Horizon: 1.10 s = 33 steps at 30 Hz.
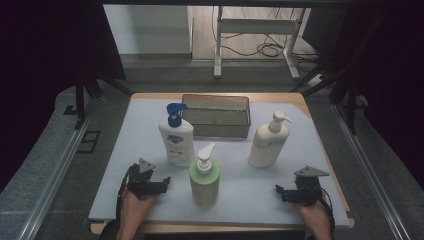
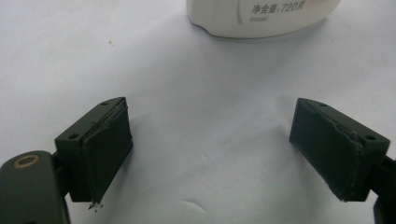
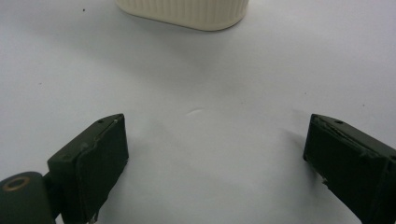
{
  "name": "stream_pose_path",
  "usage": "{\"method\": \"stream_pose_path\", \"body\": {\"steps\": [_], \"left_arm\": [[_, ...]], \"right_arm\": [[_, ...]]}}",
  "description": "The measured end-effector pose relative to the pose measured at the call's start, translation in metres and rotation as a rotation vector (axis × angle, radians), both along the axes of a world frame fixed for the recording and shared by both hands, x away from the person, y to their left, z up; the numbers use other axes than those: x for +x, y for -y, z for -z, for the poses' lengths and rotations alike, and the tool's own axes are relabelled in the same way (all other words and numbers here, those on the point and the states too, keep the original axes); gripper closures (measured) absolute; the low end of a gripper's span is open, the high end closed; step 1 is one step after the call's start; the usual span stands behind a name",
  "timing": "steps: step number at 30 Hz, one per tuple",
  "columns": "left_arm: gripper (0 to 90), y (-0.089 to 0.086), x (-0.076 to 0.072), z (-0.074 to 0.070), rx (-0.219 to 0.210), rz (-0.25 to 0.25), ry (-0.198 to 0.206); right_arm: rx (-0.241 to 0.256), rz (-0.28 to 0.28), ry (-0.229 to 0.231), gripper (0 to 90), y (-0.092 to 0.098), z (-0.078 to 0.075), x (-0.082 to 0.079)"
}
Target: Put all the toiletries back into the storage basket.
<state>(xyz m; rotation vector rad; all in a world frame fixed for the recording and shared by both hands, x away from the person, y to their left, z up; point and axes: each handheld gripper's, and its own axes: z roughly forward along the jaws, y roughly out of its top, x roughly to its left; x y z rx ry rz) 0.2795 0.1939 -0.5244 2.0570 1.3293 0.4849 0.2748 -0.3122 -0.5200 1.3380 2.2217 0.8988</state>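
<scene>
Three pump bottles stand on the white mat [image 1: 150, 200]. A white bottle with a blue pump [image 1: 176, 136] is at centre left, and its base [image 2: 261, 16] shows at the top of the left gripper view. A green bottle with a white pump [image 1: 204, 176] stands in front, near the middle. A cream bottle [image 1: 269, 140] is to the right, its ribbed base [image 3: 187, 11] ahead of the right jaws. My left gripper [image 1: 159, 183] rests open near the front left, nothing between its fingers [image 2: 100, 149]. My right gripper [image 1: 283, 192] rests open at the front right, also holding nothing.
A grey wire-mesh basket [image 1: 216, 115] sits at the back of the mat, behind the bottles. The wooden table edge [image 1: 295, 97] frames the mat. Metal rails run along both sides, and a table frame with cables [image 1: 260, 47] stands on the floor beyond.
</scene>
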Motion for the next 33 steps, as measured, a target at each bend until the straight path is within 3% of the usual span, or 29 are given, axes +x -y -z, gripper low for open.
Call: {"method": "stream_pose_path", "body": {"steps": [13,27,33], "left_arm": [[12.3,0.000,0.000,0.000,-0.001,0.000,0.001],[12.3,0.000,0.000,0.000,-0.001,0.000,0.002],[12.3,0.000,0.000,0.000,-0.001,-0.001,0.003]], "right_arm": [[-0.001,-0.005,-0.003,6.4,0.000,-0.001,0.000],[-0.013,-0.019,-0.014,13.1,0.002,-0.005,0.001],[0.014,-0.022,-0.006,16.0,0.002,-0.012,0.004]]}}
